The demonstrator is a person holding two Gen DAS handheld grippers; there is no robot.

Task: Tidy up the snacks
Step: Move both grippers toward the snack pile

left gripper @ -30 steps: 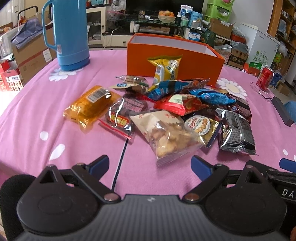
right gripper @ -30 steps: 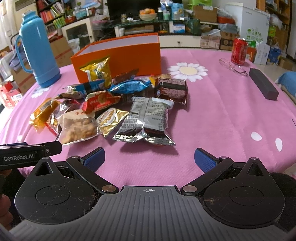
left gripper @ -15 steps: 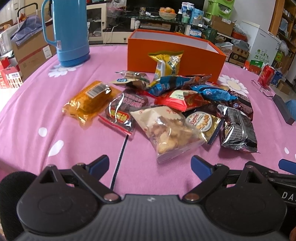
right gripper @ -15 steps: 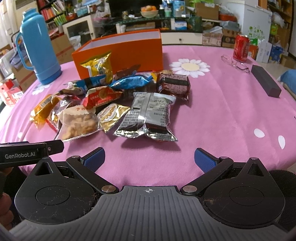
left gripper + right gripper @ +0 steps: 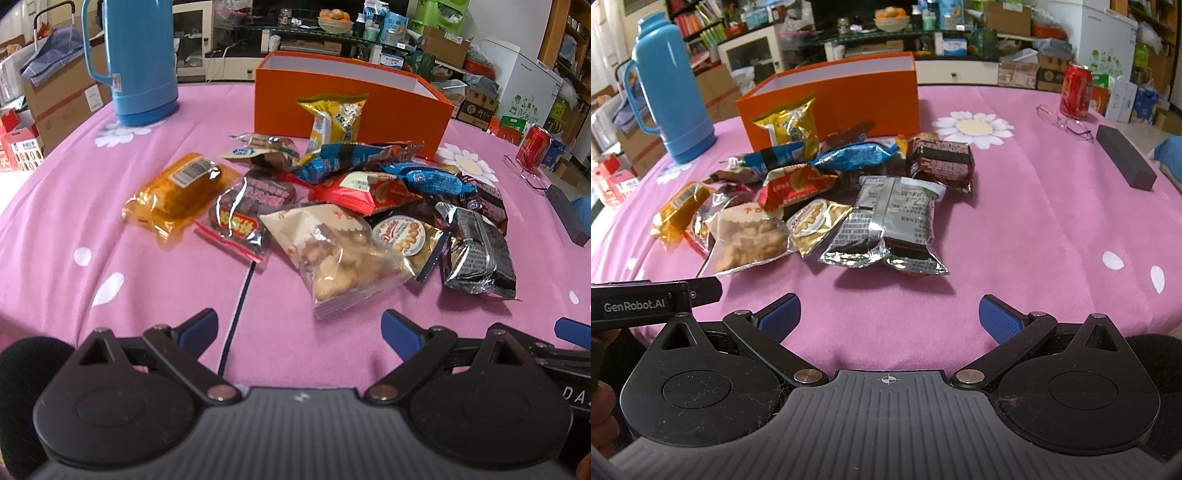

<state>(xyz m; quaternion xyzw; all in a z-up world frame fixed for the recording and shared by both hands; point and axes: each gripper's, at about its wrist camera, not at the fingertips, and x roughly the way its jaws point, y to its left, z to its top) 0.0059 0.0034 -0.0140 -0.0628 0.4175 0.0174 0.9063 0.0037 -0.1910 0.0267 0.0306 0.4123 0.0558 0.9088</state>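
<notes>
Pink flowery cloth covers the tabletop point(image 5: 74, 229) in a messy room. Shiny snack packets point(image 5: 820, 199) lie piled before the orange cardboard box point(image 5: 351, 99), looking nearer than before. Left tool point(image 5: 299, 325) and right tool point(image 5: 889, 314) gape wide, holding nothing.

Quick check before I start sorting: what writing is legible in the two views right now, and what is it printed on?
"GenRobot.AI": on the left gripper's body, seen from the right wrist view.
"DA": cut off at the frame edge, on the right gripper's body, seen from the left wrist view.
Gold round-label packet: script brand, too blurred to read.
Silver packet: fine print, too small.
Orange packet: barcode only, digits unreadable.
Red can: logo blurred.
</notes>
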